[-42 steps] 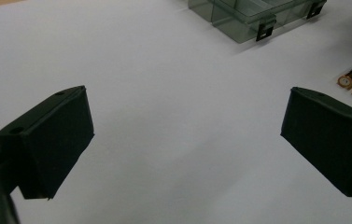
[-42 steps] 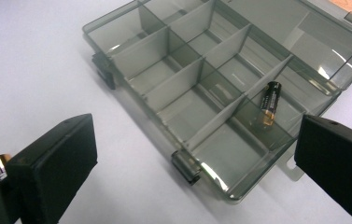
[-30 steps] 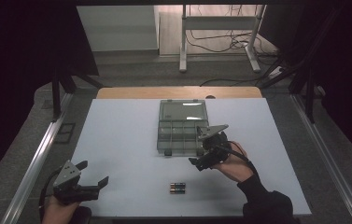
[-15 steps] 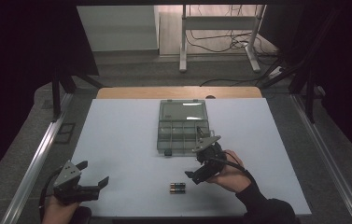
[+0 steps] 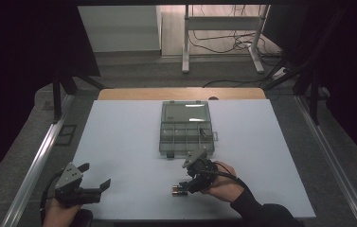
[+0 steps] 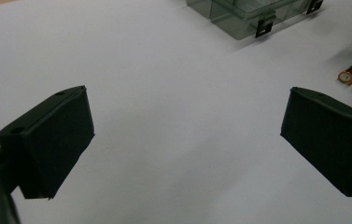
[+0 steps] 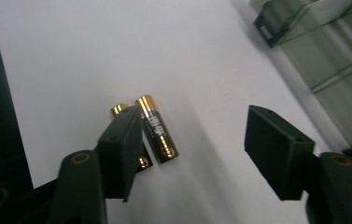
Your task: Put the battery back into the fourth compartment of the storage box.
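Left gripper (image 5: 98,187): near-left table corner, jaws wide apart, holding nothing. Two black-and-gold cylindrical batteries (image 7: 151,133): side by side on the white tabletop (image 5: 129,142), near edge. Right gripper (image 5: 185,185): over them, jaws just been closing, half-spread, one battery between, ungripped. Clear grey plastic compartment box (image 5: 185,127): mid-table, beyond.

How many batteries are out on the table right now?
2. Both batteries lie side by side on the white table, near its front edge, at the right claw. The organizer box may hide others.
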{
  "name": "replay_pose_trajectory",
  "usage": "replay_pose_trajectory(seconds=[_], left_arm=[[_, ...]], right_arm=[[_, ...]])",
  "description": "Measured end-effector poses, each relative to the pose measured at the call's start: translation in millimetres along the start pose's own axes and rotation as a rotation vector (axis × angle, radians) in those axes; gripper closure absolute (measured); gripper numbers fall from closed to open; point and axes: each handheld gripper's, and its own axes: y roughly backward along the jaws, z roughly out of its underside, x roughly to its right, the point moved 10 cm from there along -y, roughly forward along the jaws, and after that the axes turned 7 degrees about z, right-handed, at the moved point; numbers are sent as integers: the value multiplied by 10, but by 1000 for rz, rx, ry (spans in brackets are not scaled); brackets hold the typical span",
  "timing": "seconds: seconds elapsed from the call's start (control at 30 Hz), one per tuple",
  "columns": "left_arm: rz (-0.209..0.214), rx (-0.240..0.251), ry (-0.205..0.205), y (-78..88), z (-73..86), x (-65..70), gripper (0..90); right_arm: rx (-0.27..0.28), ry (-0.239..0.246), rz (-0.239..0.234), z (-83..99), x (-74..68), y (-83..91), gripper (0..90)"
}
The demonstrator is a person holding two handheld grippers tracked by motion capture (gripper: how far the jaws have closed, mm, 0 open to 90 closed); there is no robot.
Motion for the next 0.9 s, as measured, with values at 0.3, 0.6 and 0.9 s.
replay_pose_trajectory(seconds=[0.3,0.6,0.9], left_arm=[[0,-4,-2,-3,1,1,31],[3,-5,-1,-5,2,2,32],[4,-6,-2,-7,2,3,32]], right_arm=[[-72,30,-68,9,-126,-143,570],[-101,80,-77,15,-178,-266,682],[-126,116,-70,50,-183,-376,763]])
